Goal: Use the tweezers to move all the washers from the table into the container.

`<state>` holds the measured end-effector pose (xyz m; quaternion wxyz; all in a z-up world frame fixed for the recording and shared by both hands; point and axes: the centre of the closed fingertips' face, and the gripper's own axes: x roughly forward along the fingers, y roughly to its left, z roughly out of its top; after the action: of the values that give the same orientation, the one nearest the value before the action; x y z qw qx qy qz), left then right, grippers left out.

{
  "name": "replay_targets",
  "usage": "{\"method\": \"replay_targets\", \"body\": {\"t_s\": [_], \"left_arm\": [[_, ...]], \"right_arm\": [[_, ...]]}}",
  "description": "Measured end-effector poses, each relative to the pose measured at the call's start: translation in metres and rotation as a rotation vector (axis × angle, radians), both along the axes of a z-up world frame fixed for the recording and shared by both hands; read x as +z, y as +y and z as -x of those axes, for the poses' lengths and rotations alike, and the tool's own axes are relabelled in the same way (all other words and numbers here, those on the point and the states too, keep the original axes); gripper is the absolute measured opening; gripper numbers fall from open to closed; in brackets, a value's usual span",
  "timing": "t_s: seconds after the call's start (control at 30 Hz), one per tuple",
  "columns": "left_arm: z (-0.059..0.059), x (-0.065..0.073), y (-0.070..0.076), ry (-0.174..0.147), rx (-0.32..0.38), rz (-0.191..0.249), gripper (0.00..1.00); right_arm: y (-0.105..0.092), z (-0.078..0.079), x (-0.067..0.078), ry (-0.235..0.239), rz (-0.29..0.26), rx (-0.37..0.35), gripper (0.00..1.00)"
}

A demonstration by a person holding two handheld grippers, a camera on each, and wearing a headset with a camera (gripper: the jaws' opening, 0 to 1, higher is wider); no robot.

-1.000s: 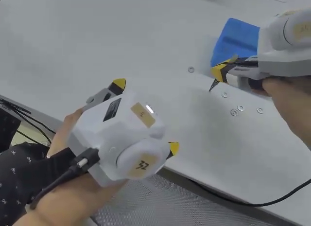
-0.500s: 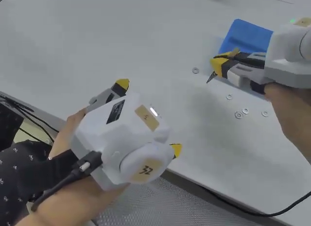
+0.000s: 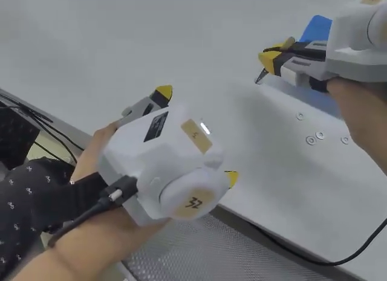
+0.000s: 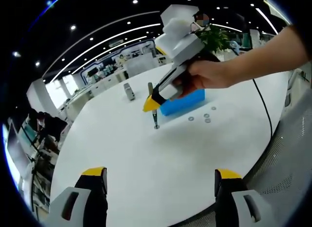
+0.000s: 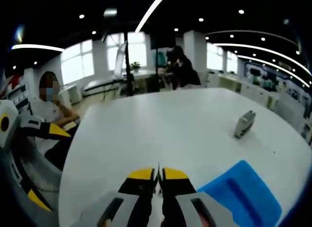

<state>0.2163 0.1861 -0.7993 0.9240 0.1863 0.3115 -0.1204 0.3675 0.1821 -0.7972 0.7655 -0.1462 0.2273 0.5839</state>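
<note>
Light strips cross the dark ceiling above a broad white table. Washers lie on it just beside the blue container. The right gripper clamps tweezers. The left gripper gapes empty.

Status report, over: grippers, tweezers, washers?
Left gripper open, holding nothing. Right gripper shut on tweezers, tip down by a lone washer. Four more washers on table beside blue container. Small grey object well behind, off the path.
</note>
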Motion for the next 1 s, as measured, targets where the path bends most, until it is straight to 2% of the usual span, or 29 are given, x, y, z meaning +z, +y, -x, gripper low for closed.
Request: {"method": "replay_targets", "body": {"t_s": [0.2,0.33,0.7,1.0], "left_arm": [[0.0001,-0.0004,-0.0004,0.001,-0.004,-0.003,0.93],[0.0001,-0.0007,0.0,0.002,-0.003,-0.005,0.93],[0.0002,-0.0012,0.0006,0.004,-0.004,-0.007,0.93],[-0.0001,-0.0002,0.0,0.0,-0.007,0.003,0.93]], "right_arm": [[-0.0003,-0.0046,-0.0029,-0.011,0.012,0.003,0.02],[0.0012,-0.0059,-0.0077,-0.004,0.028,0.011,0.02],[0.0057,-0.0063,-0.0085,0.025,0.027,-0.006,0.02],[0.0068,-0.0078,-0.0088,0.002,0.045,-0.026,0.0]]}}
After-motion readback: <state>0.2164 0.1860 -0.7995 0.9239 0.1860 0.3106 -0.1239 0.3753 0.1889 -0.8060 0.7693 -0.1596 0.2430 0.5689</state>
